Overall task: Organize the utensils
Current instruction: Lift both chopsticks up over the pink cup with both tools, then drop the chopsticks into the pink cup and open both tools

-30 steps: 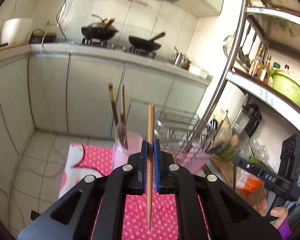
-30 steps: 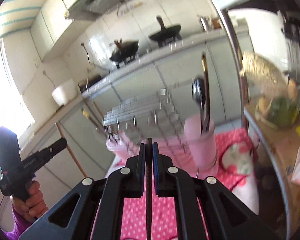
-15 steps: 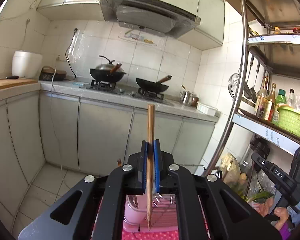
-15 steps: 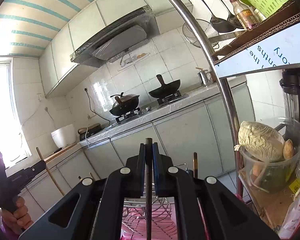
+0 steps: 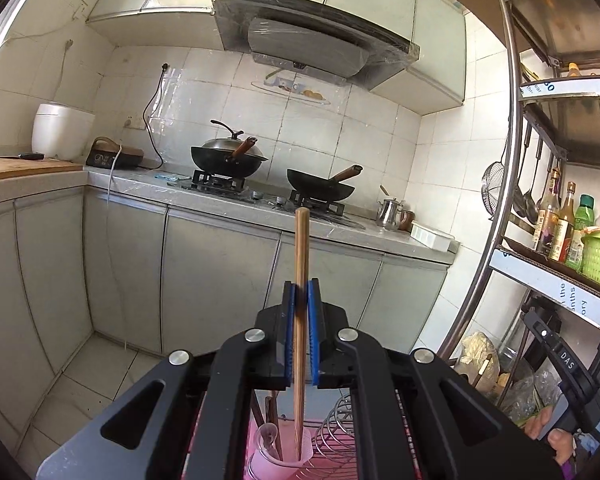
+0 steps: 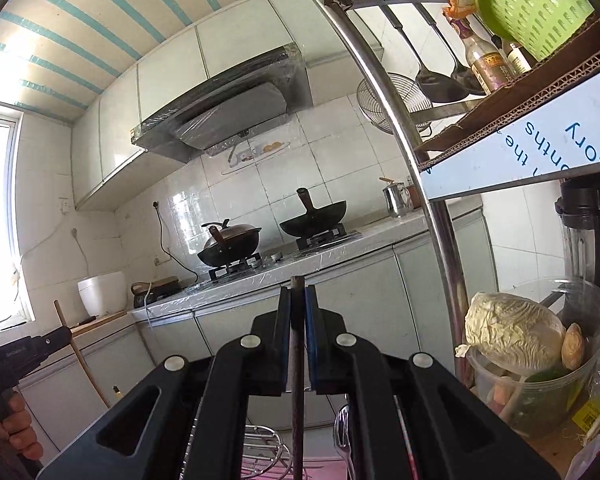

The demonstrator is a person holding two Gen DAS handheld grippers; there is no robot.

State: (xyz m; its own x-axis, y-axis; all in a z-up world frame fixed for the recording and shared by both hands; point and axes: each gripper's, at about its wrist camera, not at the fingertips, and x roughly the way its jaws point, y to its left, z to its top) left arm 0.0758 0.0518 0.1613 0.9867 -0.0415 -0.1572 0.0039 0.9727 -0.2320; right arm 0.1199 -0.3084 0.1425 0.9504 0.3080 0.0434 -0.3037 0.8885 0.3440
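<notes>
Midway: left gripper [image 5: 301, 300] clamps a wooden chopstick [image 5: 301, 264] above the pink cup [image 5: 282, 458] at 6 o'clock, right gripper [image 6: 297, 306] clamps a dark stick [image 6: 297, 380]; neither stowed yet.

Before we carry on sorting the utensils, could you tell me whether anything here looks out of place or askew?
Nothing stands out. Each tool grips one upright chopstick: the left tool a light one, the right tool a dark one. The pink cup stands upright.
</notes>
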